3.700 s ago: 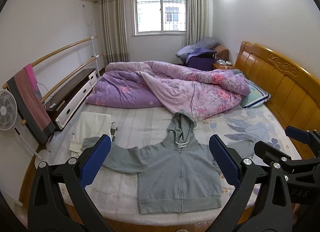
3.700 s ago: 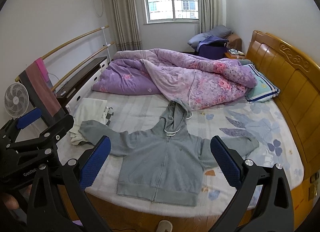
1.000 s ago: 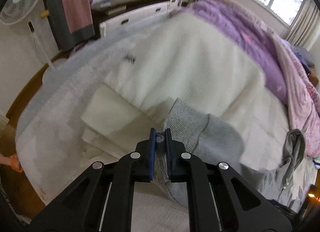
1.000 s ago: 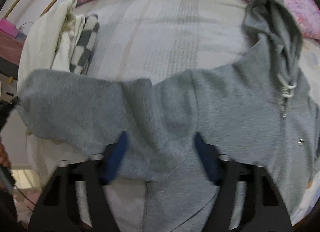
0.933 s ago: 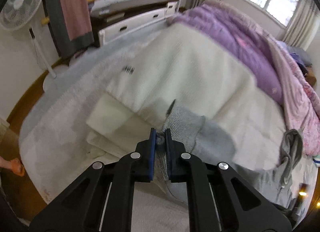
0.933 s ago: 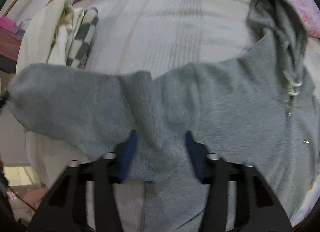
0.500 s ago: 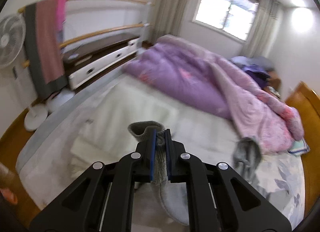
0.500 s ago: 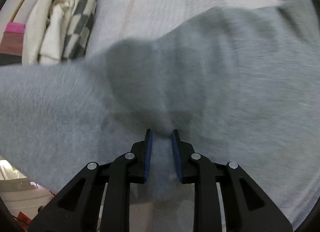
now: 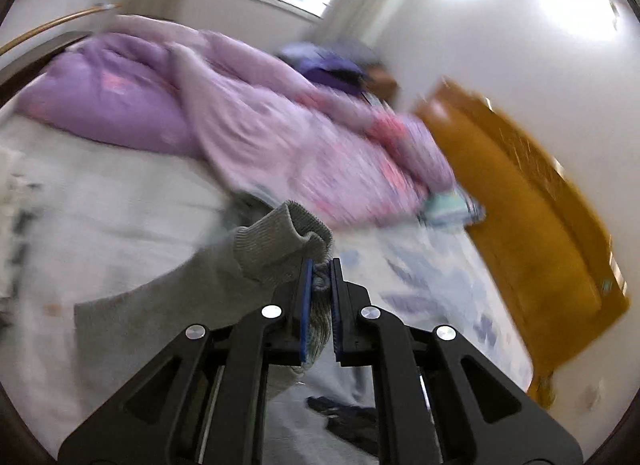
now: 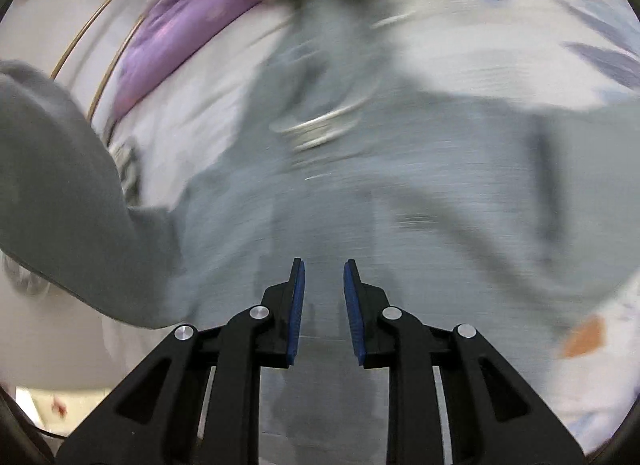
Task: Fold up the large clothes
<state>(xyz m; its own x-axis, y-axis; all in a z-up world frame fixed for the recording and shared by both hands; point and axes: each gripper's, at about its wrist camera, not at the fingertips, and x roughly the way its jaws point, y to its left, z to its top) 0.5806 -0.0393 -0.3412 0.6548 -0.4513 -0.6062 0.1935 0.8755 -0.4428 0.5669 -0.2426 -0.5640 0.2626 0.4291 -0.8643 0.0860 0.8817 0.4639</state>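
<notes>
Grey ribbed sleeve cuff [image 9: 280, 241] of the hoodie [image 10: 360, 193] is pinched in the left gripper [image 9: 320, 271], lifted above the bed [image 9: 100, 225]; the right gripper [image 10: 324, 277], narrowly parted, hovers over the hoodie's body, gripping nothing visible

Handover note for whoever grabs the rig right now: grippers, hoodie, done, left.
Left gripper: shut on the ribbed sleeve cuff of the grey hoodie, held up above the bed.
Right gripper: fingers narrowly apart low over the hoodie body; whether they pinch fabric is lost in motion blur.
Hoodie: front up on the bed, hood toward the purple quilt.
Done: one sleeve picked up.
Left: lay that sleeve across the body, fold the other sleeve, then fold the body.
</notes>
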